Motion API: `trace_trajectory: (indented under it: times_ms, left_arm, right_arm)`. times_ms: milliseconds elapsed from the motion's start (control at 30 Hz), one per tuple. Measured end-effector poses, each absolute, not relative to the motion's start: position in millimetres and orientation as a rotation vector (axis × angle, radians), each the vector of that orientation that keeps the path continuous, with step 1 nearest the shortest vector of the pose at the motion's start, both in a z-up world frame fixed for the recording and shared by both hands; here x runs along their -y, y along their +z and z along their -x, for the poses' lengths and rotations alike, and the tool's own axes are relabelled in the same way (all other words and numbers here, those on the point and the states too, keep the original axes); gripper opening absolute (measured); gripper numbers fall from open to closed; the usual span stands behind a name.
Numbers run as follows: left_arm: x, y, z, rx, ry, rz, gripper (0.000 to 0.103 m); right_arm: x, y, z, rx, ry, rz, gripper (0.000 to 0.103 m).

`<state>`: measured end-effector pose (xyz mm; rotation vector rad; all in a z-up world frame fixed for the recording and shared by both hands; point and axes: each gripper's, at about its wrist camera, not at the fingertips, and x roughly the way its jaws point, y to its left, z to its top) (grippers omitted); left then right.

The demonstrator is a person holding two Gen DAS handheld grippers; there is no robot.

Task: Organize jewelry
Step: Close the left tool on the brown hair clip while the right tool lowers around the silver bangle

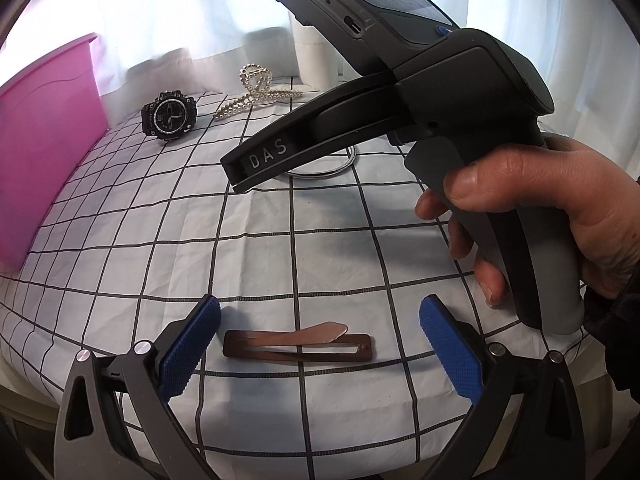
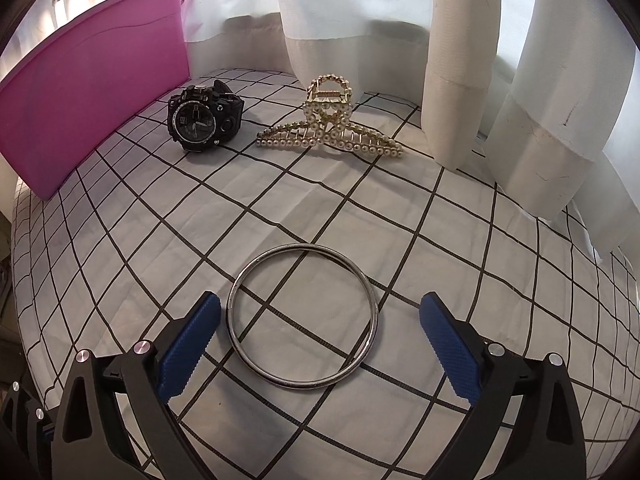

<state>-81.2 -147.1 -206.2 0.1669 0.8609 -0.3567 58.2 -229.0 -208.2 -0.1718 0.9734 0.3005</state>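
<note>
Here, bangle [image 2: 302, 317] between wide hand-held gripper [image 2: 320, 344]

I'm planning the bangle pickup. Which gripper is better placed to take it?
Right. The right gripper is open with the silver bangle lying flat between its fingertips. The left gripper is open over the brown hair clip, with the bangle farther off, behind the other tool.

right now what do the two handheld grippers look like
Both grippers, left gripper and right gripper, have black arms, silver rivets and ribbed blue pads. The right one's black finger reads DAS, with a grey pistol handle.
</note>
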Motion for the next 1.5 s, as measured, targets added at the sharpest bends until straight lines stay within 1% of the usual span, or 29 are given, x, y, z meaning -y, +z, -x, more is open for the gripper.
trace_trajectory:
  times_ms: [367,433,500,567,700,733,800,867,900,933,967,1000,1033,1067,1100,1167,1267,1367,1500]
  left_arm:
    - [146,-206,82,-0.859,-0.361,-0.165,0.097]
    - [146,-206,82,-0.861,-0.362,-0.164,0.097]
    - [147,-206,82,-0.865,-0.361,-0.163,0.097]
    - [147,-205,81,-0.870,-0.359,-0.162,0.097]
    - [147,-205,80,-0.873,-0.353,-0.162,0.095]
    - [147,-205,81,-0.872,-0.351,-0.161,0.093]
    - [145,-204,82,-0.867,-0.344,-0.157,0.088]
    - [143,-203,84,-0.857,-0.344,-0.156,0.076]
    - [142,-202,85,-0.852,-0.348,-0.157,0.073]
    - [142,-202,86,-0.847,-0.350,-0.159,0.066]
    - [141,-201,87,-0.841,-0.352,-0.159,0.053]
    - [140,-200,87,-0.835,-0.351,-0.158,0.044]
    - [139,-199,87,-0.834,-0.349,-0.157,0.030]
    - [138,-198,86,-0.834,-0.348,-0.154,0.023]
    - [137,-198,86,-0.834,-0.344,-0.151,0.021]
    - [134,-197,84,-0.827,-0.332,-0.150,0.015]
    - [127,-193,82,-0.818,-0.324,-0.129,0.010]
    - [121,-189,80,-0.812,-0.311,-0.115,0.005]
    - [114,-185,77,-0.813,-0.307,-0.096,0.001]
  right_arm:
    - [224,-207,-58,-0.984,0.306,0.170,0.093]
    - [224,-206,-56,-0.985,0.312,0.171,0.090]
    - [223,-205,-54,-0.980,0.324,0.176,0.079]
    - [220,-203,-50,-0.971,0.332,0.180,0.072]
    - [221,-203,-50,-0.967,0.326,0.175,0.072]
    - [221,-203,-49,-0.966,0.324,0.174,0.072]
    - [221,-203,-48,-0.962,0.324,0.174,0.072]
    - [222,-203,-48,-0.961,0.323,0.170,0.072]
    - [222,-203,-48,-0.961,0.323,0.170,0.072]
    - [222,-203,-48,-0.961,0.323,0.169,0.072]
    - [222,-202,-47,-0.960,0.323,0.168,0.072]
    - [223,-202,-46,-0.959,0.322,0.166,0.072]
    - [223,-202,-45,-0.959,0.321,0.165,0.071]
    - [224,-202,-45,-0.958,0.320,0.164,0.071]
    - [224,-202,-45,-0.958,0.319,0.163,0.071]
    - [224,-201,-45,-0.958,0.319,0.161,0.071]
    - [224,-201,-46,-0.958,0.319,0.162,0.071]
    - [225,-201,-46,-0.958,0.318,0.159,0.071]
    - [225,-201,-46,-0.957,0.317,0.154,0.071]
